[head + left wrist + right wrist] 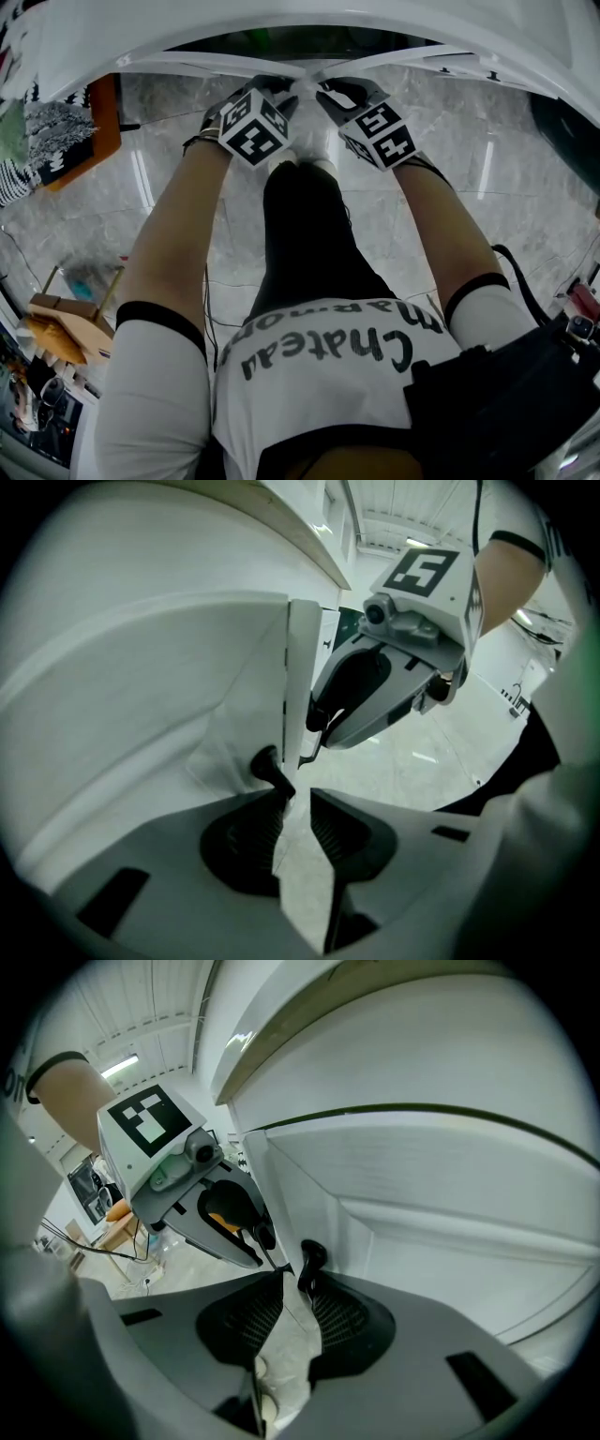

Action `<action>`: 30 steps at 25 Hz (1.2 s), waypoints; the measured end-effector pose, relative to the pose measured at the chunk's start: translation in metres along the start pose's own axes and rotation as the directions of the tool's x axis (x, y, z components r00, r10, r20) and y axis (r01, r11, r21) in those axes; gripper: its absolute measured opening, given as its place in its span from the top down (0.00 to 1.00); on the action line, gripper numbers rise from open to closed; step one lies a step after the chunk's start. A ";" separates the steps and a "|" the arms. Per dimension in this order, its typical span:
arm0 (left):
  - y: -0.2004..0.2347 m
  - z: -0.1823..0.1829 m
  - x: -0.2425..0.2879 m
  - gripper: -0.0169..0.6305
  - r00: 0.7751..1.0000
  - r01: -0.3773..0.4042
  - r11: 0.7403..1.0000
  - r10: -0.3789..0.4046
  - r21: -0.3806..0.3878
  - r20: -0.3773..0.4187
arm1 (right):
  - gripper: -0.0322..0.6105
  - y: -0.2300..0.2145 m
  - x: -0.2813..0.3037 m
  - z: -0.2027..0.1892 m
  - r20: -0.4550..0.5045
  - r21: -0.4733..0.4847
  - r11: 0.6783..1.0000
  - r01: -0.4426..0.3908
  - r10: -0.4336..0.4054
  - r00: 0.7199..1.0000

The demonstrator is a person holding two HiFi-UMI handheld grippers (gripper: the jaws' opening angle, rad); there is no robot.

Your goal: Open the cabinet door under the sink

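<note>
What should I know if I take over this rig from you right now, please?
Left gripper: jaws apart, left knob on the left door at one fingertip, not clamped.
Right gripper: jaws apart, right knob on the right door at its tip.
Done: both doors look slightly ajar.
To do: swing them fully open.

Our left gripper [298, 806] and right gripper [287, 1299] sit just beside each other, so we have little room between them. The left door [169, 686] and right door [450, 1204] stand right in front. A small black knob [267, 764] sticks out of each. The white counter [309, 14] hangs over us. Bare floor [525, 187] lies open on both sides. A wooden thing [66, 323] stands well apart at the left.
</note>
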State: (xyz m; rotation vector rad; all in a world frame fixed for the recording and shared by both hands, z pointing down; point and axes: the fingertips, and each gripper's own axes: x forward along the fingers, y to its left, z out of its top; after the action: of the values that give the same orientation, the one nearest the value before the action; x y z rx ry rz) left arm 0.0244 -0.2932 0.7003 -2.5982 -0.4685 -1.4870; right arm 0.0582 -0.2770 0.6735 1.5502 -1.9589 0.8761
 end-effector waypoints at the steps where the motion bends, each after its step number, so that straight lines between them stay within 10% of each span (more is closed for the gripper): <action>1: -0.002 -0.002 -0.001 0.84 1.000 0.001 1.000 -0.001 0.008 -0.003 | 0.82 0.001 -0.001 -0.002 -0.005 -0.003 1.000 -0.003 0.003 1.000; 30: -0.044 -0.059 -0.019 0.84 0.983 0.049 0.994 -0.030 0.101 -0.179 | 0.80 0.024 -0.028 -0.044 -0.123 -0.088 0.996 0.002 -0.013 0.992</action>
State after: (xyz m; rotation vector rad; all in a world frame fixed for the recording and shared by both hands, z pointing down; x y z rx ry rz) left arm -0.0472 -0.2701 0.7122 -2.3636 -0.5644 -1.6411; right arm 0.0415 -0.2221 0.6788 1.4189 -1.8768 0.8504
